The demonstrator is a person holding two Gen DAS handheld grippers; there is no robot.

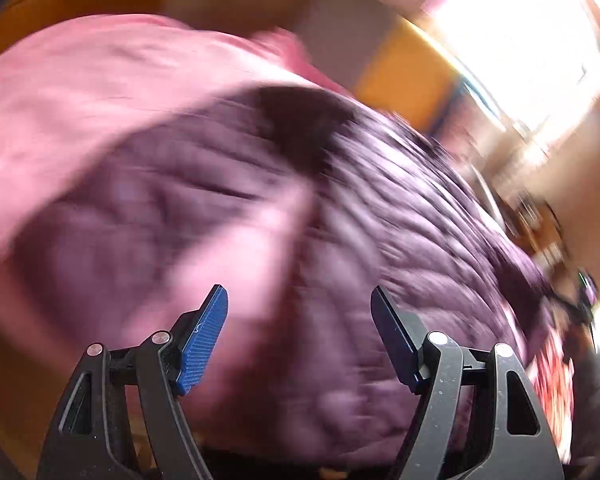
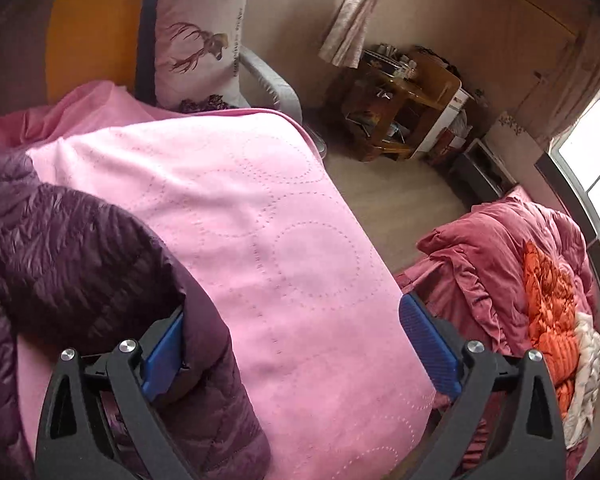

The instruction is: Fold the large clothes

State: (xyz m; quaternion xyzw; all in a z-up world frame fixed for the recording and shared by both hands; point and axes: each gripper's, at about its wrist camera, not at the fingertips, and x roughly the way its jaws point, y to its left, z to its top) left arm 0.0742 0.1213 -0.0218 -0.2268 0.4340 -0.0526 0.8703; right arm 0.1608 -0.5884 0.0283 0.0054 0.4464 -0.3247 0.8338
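With both the left tongs (image 1: 299, 336) and right tongs (image 2: 290, 350) apart and gripping nothing, the slick purple quilted jacket (image 2: 68, 264) on the pink bed cover (image 2: 284, 216) may slide or unfold before being clamped

The pillow (image 2: 198, 46) carries vertical lettering, seemingly too small to read.

Bed's got a pale pink blanket (image 2: 260, 216) with dotted circle stitching spread over it. A dark purple puffer jacket (image 2: 72, 248) lies right on the blanket, off to the left of the right gripper, one sleeve running under its left finger.
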